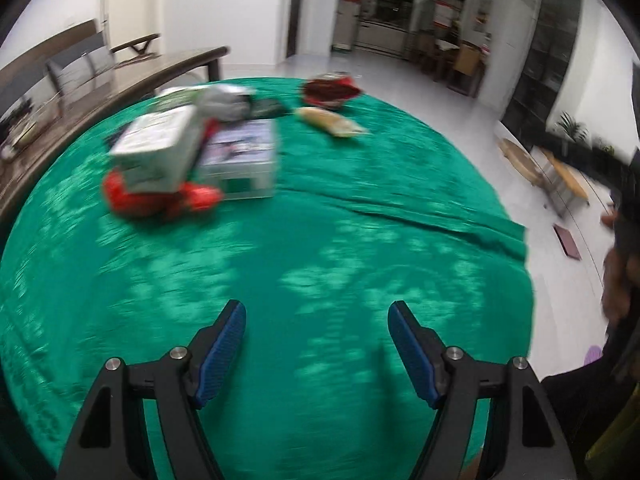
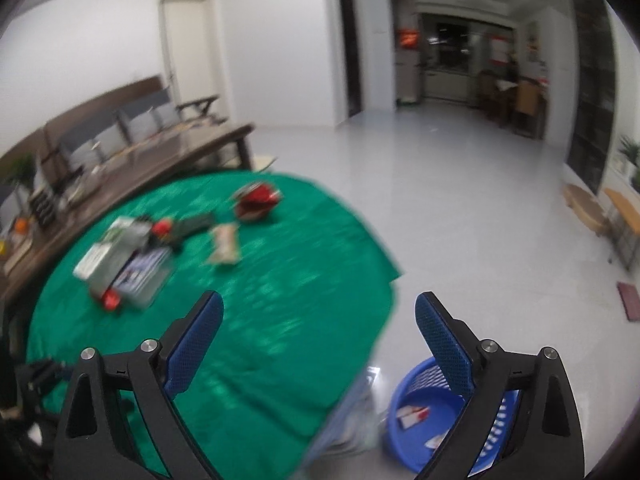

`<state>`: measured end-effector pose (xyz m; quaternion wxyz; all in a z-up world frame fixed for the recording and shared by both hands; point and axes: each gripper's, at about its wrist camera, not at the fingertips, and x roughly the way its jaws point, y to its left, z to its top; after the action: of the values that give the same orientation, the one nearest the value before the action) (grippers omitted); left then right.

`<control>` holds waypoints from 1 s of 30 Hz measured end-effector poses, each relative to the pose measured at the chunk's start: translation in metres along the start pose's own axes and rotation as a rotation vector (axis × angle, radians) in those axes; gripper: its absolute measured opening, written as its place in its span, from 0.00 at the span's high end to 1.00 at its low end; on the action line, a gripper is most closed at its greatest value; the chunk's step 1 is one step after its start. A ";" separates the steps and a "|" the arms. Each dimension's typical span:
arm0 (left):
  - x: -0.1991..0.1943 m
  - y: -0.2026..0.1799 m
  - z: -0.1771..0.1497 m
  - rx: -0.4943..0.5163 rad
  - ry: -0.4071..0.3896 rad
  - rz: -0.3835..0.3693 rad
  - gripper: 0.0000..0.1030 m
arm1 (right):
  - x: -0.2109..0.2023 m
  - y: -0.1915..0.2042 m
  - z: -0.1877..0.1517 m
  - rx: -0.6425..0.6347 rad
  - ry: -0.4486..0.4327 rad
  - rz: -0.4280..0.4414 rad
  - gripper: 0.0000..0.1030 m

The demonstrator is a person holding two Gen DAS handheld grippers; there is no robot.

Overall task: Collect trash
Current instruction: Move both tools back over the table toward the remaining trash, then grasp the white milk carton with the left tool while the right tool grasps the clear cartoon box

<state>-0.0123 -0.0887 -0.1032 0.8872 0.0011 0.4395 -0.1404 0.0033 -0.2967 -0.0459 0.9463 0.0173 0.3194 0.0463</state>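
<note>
Shiny green cloth (image 1: 304, 248) is covering a table in a white room. Both grippers are pointing down at it. Left gripper (image 1: 317, 312) is spreading wide, holding nothing; blurry boxes and wrappers (image 1: 192, 152) are lying at eleven o'clock. Right gripper (image 2: 319, 305) is spreading wide too, above a round blue plastic basket (image 2: 412, 432) at five o'clock.

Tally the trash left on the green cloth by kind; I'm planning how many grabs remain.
Boxes: 2
Red wrappers: 2
Beige packet: 1
Silver wrapper: 1
Dark packet: 1
Total: 7, though blur may hide more.
</note>
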 end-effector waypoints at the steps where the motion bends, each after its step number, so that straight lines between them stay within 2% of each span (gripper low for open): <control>1: -0.001 0.007 0.000 -0.011 -0.002 0.005 0.27 | 0.006 0.014 -0.005 -0.028 0.017 0.022 0.06; 4: -0.005 0.029 0.004 -0.044 -0.009 0.022 0.27 | 0.029 0.057 -0.023 -0.130 0.075 0.080 0.06; 7: -0.018 0.048 0.018 -0.066 -0.035 0.029 0.27 | 0.043 0.081 -0.035 -0.216 0.114 0.097 0.06; 11: -0.036 0.071 0.050 -0.056 -0.093 0.067 0.25 | 0.047 0.083 -0.033 -0.238 0.108 0.082 0.06; 12: -0.035 0.076 0.059 -0.047 -0.097 0.076 0.18 | 0.050 0.082 -0.031 -0.230 0.107 0.077 0.06; 14: -0.026 0.083 0.077 -0.020 -0.084 0.076 0.17 | 0.052 0.080 -0.027 -0.215 0.111 0.076 0.06; 17: 0.003 0.092 0.100 0.005 0.000 0.041 0.17 | 0.052 0.081 -0.023 -0.208 0.111 0.076 0.06; 19: 0.020 0.096 0.112 0.013 0.045 0.046 0.17 | 0.052 0.084 -0.021 -0.209 0.107 0.078 0.06; 24: 0.041 0.095 0.125 0.054 0.076 0.069 0.17 | 0.056 0.094 -0.019 -0.213 0.103 0.087 0.06; 30: 0.049 0.091 0.130 0.126 0.050 0.120 0.18 | 0.066 0.103 -0.019 -0.207 0.126 0.104 0.06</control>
<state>0.1399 -0.0295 -0.0722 0.8810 0.0866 0.4509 -0.1144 0.0363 -0.1876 -0.0947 0.9174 -0.0669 0.3704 0.1292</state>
